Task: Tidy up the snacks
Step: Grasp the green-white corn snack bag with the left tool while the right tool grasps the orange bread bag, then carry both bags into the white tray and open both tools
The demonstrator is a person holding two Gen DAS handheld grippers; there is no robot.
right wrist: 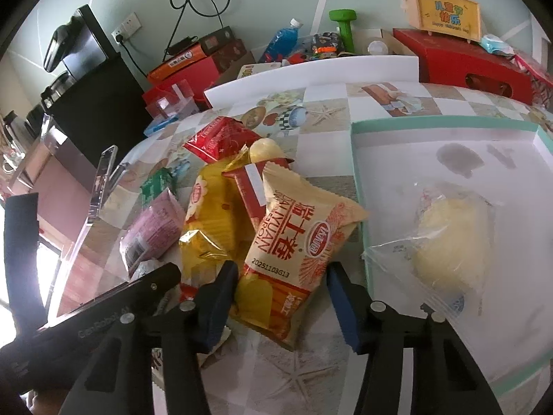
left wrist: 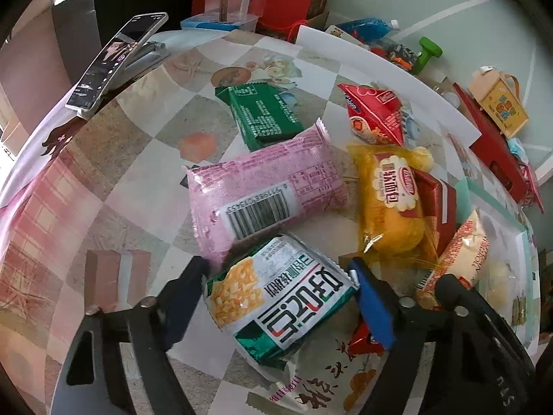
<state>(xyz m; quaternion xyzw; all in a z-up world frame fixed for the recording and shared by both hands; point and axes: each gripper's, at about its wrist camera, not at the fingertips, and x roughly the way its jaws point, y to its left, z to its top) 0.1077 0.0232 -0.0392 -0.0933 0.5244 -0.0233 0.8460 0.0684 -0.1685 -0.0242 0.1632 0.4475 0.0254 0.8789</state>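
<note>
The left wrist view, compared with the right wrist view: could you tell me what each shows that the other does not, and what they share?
Only the left wrist view shows the left gripper straddling the green-and-white packet, and the pink packet's barcode.

Only the right wrist view shows the right gripper straddling the beige packet, the clear bag lying in the tray, and the wall socket.

Both show the pink packet, yellow bread, dark green packet, phone and dumbbell.
</note>
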